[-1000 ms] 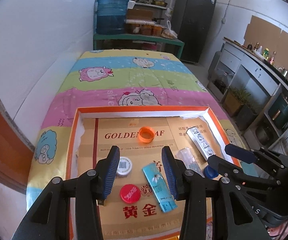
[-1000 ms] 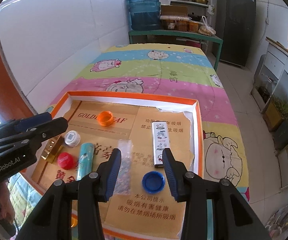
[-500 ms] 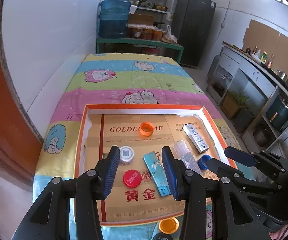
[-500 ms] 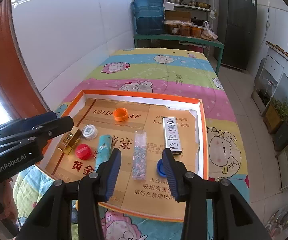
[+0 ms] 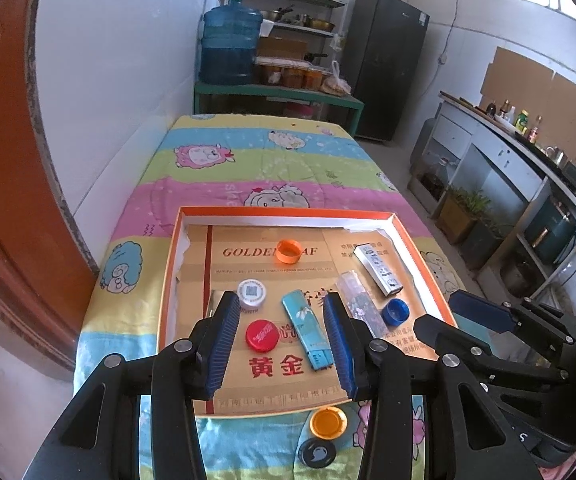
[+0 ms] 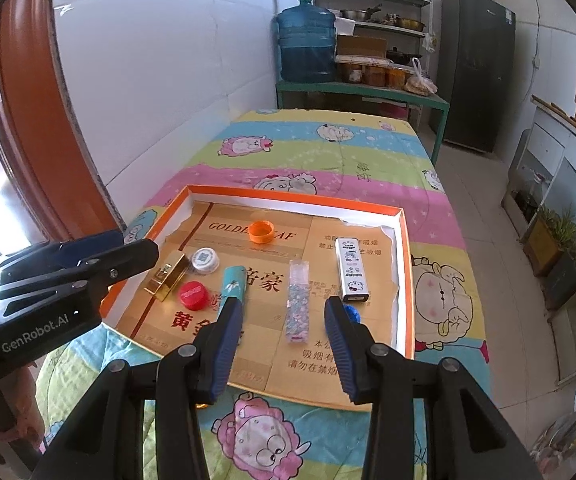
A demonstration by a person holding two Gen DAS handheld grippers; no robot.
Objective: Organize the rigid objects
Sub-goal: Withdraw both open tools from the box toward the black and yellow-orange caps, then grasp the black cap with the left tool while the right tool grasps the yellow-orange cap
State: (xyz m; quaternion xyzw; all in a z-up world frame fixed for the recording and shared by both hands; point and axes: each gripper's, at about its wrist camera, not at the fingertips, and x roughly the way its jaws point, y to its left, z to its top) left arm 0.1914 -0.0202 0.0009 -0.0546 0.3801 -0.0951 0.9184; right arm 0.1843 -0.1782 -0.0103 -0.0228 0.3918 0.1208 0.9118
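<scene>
Small rigid objects, among them a red plastic bottle cap (image 5: 262, 335) and a teal flat lighter (image 5: 306, 332), are seen lying in the shallow orange-rimmed cardboard tray (image 5: 288, 213), beyond and below both tongs. The left gripper (image 5: 281, 344) and right gripper (image 6: 283, 346) are held above the tray's near edge, jaws apart, with nothing clamped.

Straight ahead of my tools a striped cartoon-sheep blanket (image 5: 271, 160), beyond it a blue water jug (image 6: 307, 50) on green shelving (image 5: 275, 96), black fridge (image 6: 476, 68) further right.
</scene>
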